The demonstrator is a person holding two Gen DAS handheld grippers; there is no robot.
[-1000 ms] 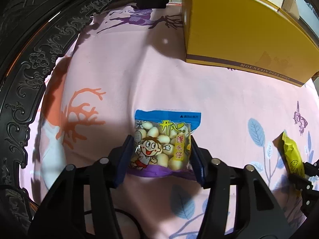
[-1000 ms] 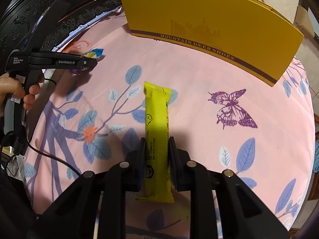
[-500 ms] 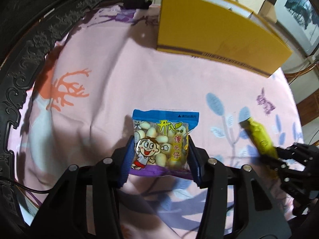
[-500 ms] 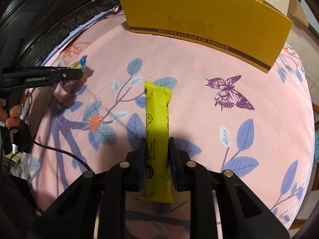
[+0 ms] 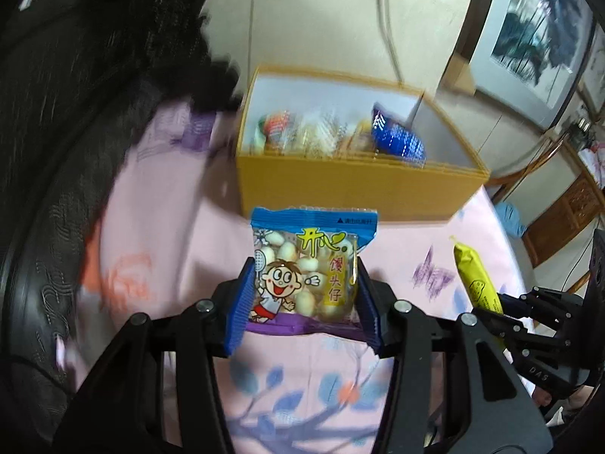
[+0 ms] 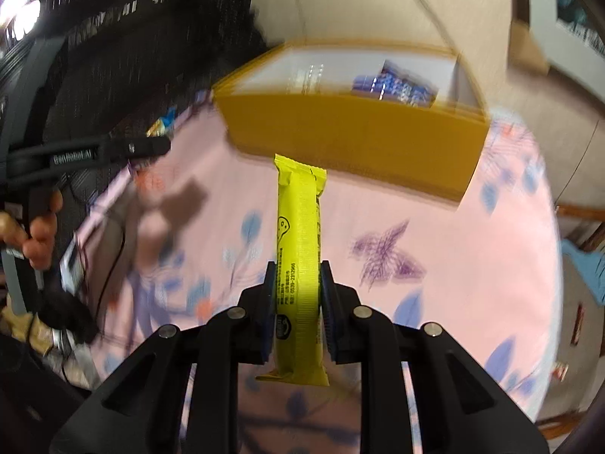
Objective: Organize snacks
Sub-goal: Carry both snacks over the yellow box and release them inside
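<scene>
My left gripper (image 5: pixel 302 295) is shut on a blue and purple cartoon snack bag (image 5: pixel 308 268) and holds it in the air above the pink cloth. My right gripper (image 6: pixel 297 295) is shut on a long yellow snack bar (image 6: pixel 298 249), also lifted; the bar shows at the right of the left wrist view (image 5: pixel 476 280). The open yellow box (image 5: pixel 351 185) stands ahead with several snacks inside, among them a blue packet (image 5: pixel 397 138). In the right wrist view the box (image 6: pixel 351 132) lies just beyond the bar's tip.
A pink cloth with leaves and butterflies (image 6: pixel 435 234) covers the round table. Dark carved furniture (image 5: pixel 68 113) stands at the left. The left gripper's body and the hand on it show at the left of the right wrist view (image 6: pixel 87 155).
Both grippers have risen and tilted forward with their snacks. The box's open top and the snacks in it now show; both views are blurred by motion.
</scene>
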